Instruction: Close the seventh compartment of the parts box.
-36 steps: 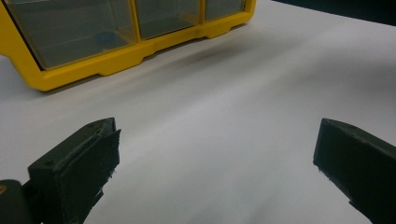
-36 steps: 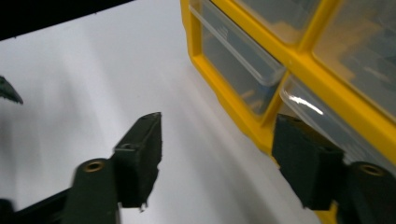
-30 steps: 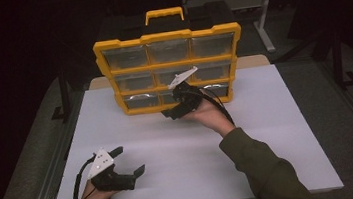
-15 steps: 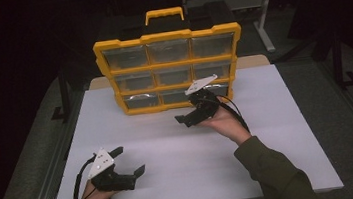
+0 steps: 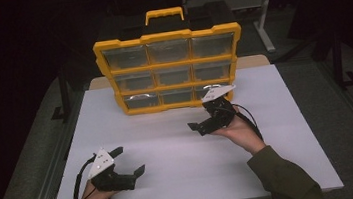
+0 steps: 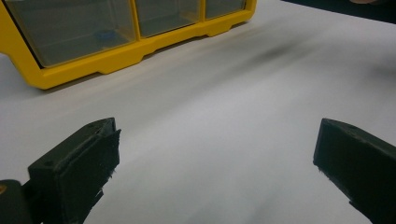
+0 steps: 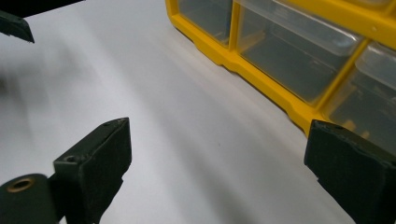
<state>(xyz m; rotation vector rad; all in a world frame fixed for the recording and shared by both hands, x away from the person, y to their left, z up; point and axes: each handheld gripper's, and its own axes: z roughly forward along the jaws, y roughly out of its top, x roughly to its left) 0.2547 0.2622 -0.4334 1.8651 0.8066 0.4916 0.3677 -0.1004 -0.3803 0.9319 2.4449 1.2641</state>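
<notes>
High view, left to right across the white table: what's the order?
Left tongs → yellow drawer organizer at the back → right tongs, just in front of the organizer's bottom right corner. All on the white table.

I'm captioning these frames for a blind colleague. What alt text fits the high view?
A yellow drawer organizer with clear drawers stands upright at the far side of a white table. The right claw, open and empty, hangs just in front of its bottom row; the left claw, also open, sits near the table's front edge.
</notes>
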